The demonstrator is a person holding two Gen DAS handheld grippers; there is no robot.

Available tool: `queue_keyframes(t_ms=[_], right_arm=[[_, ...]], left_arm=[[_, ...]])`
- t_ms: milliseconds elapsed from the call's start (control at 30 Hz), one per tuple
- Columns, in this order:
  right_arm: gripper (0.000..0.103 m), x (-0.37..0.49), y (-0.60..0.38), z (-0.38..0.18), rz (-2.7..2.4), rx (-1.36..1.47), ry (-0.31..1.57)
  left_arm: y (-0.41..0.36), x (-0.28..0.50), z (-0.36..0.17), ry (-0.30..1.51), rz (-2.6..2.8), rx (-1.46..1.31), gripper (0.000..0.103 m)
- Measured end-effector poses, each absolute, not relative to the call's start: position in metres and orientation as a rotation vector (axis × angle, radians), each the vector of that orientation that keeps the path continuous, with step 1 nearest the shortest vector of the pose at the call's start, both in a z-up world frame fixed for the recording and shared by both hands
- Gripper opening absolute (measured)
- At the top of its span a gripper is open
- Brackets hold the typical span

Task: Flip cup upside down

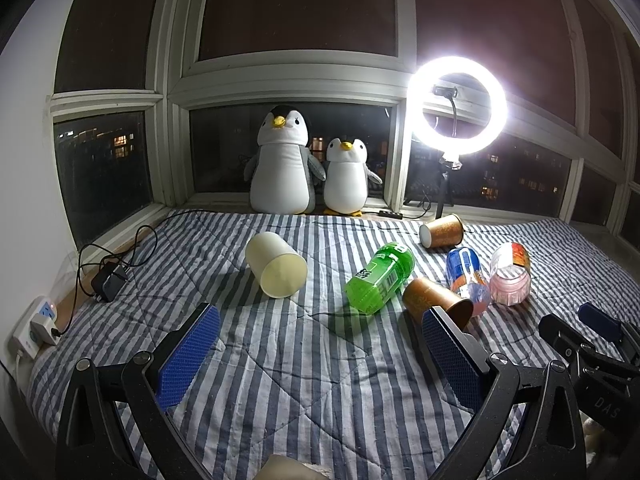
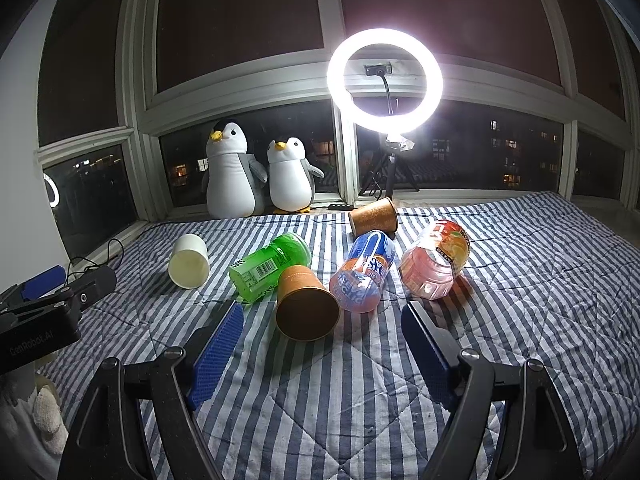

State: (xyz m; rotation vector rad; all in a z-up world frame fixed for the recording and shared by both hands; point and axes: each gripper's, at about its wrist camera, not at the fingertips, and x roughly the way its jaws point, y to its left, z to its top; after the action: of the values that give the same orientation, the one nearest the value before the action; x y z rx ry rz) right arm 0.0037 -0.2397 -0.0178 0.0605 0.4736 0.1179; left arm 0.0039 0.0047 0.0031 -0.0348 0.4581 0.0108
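Cups lie on sides on striped quilt [image 1: 320, 380]: cream cup [image 1: 276, 266], near brown cup [image 2: 306, 304], far brown cup [image 2: 372, 216]. Left view alone shows power strip [image 1: 36, 324]. Left gripper [image 1: 320, 344] and right gripper [image 2: 322, 336] spread wide, holding nothing; blue ribbed pads [image 1: 188, 360]. Glossy bottles beside the near brown cup.
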Motion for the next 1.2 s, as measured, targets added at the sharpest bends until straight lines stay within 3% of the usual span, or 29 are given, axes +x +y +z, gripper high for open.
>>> queue_keyframes(t_ms=[1200], right_arm=[[0.078, 0.014, -0.253, -0.029, 0.091, 0.083, 0.499]], left_arm=[[0.002, 0.007, -0.001, 0.47, 0.005, -0.033, 0.103]])
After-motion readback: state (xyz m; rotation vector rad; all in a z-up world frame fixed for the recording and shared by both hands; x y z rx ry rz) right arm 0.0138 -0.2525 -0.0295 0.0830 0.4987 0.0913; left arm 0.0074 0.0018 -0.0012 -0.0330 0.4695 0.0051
